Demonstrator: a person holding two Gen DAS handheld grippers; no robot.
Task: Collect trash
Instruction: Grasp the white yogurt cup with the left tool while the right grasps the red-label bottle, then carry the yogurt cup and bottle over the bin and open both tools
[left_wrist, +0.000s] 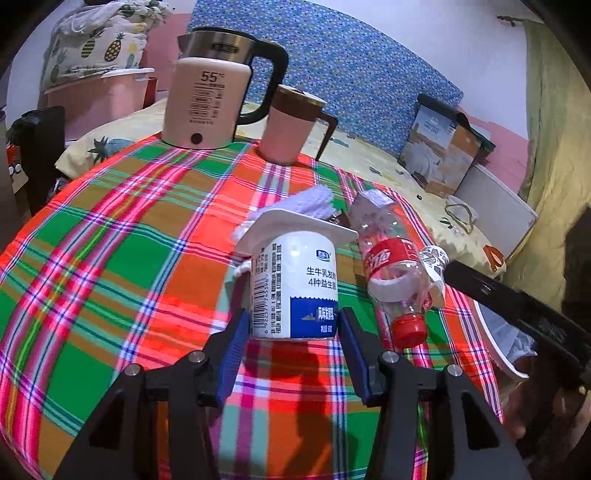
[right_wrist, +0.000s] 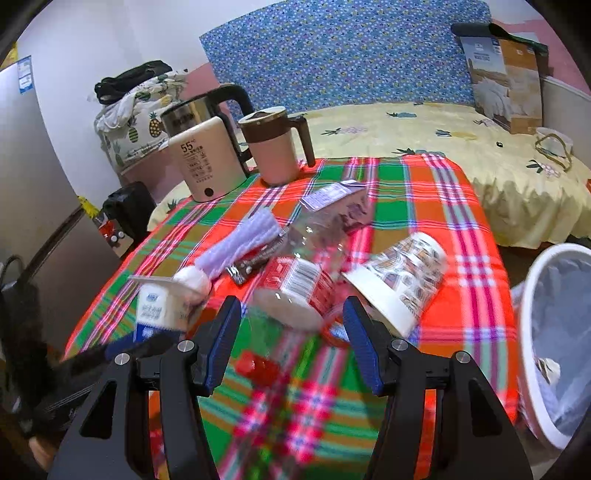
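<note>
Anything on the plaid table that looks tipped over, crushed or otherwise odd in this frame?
Yes. The cola bottle lies on its side, crumpled, red cap toward the camera. The patterned paper cup beside it is tipped over. The yogurt cup stands upright, its lid peeled open.

surface: plaid tablecloth | on it: kettle, mug, yogurt cup, bottle, paper cup

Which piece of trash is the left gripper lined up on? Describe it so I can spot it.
On the plaid tablecloth, nearer than the kettle and pink mug, stands a white yogurt cup. It is beside the lying cola bottle, and alone is upright, with a blue label patch and peeled-back lid.
</note>
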